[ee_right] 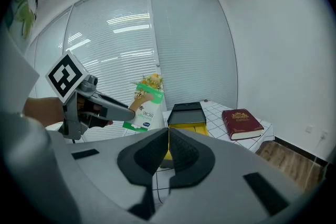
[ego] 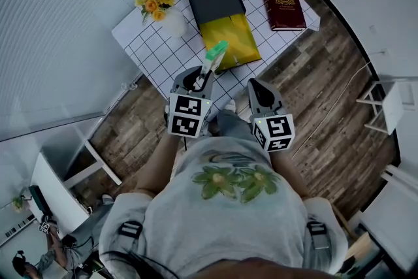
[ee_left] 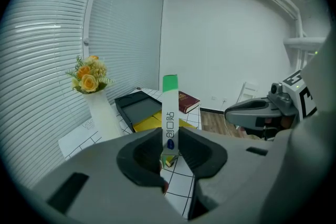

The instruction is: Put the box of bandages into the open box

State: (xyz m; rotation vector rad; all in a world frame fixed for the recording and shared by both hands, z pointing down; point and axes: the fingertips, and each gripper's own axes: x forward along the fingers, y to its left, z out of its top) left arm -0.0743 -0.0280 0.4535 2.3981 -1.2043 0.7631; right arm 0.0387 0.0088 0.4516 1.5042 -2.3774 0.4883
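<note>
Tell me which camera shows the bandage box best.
The right gripper view: the bandage box shows its broad printed face, held by the left gripper. The left gripper view sees it edge-on between the jaws; the head view shows it small and foreshortened.

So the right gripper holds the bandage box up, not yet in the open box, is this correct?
Not quite: it is the left gripper, not the right one. The left gripper view shows its jaws shut on the bandage box, held up and not yet in the open box. The right gripper has its jaws together on nothing.
</note>
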